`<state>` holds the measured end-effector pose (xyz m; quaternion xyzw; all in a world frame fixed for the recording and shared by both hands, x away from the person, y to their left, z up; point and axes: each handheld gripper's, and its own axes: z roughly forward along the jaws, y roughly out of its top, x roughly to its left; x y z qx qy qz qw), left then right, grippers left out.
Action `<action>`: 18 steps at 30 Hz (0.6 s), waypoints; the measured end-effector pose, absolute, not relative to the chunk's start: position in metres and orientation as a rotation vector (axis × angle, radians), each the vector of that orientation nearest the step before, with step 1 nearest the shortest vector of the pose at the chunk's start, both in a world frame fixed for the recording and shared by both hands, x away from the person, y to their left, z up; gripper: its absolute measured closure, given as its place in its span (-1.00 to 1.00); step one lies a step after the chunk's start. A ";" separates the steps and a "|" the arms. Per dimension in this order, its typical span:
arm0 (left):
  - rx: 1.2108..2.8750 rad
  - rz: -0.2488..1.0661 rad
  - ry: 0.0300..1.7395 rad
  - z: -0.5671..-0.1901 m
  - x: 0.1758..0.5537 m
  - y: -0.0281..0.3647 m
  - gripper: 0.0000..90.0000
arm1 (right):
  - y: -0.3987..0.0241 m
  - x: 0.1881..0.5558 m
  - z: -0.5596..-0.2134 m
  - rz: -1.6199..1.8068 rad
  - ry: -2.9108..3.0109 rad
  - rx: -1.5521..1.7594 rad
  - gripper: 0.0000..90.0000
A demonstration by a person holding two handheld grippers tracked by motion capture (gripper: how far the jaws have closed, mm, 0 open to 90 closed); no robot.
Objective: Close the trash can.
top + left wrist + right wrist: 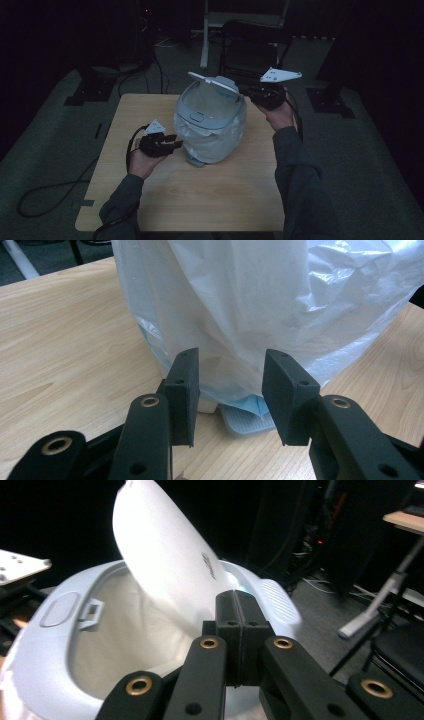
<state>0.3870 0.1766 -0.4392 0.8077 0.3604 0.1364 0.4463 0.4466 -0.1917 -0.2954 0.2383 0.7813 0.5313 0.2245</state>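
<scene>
One wooden surface (210, 200) carries one pale bin (210, 122) at its centre, one plastic liner (260, 305) draped over it and its one lid (214, 82) tilted up. Two grippers flank it: the left gripper (172, 145) at nine o'clock has spread fingers (182, 390) (just short of the liner), while the right gripper (250, 92) at two o'clock has its fingers (240, 630) pressed together.

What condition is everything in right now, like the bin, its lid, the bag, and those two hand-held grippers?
Small pale blue plastic bin: upright on the wooden table.
White hinged lid: raised, tilted open.
Translucent white plastic bag: lining the bin, draped outside over its rim.
Left hand-held gripper: jaws open, empty, near the bin's base.
Right hand-held gripper: jaws shut, by the lid.
</scene>
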 end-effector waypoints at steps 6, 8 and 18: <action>2.002 0.339 0.887 -0.439 0.386 0.176 0.33 | -0.172 0.446 -0.297 1.448 2.207 0.612 1.00; 1.998 0.338 0.888 -0.440 0.385 0.177 0.33 | -0.167 0.447 -0.299 1.451 2.222 0.610 1.00; 2.003 0.319 0.896 -0.447 0.383 0.173 0.33 | -0.154 0.447 -0.308 1.453 2.286 0.611 1.00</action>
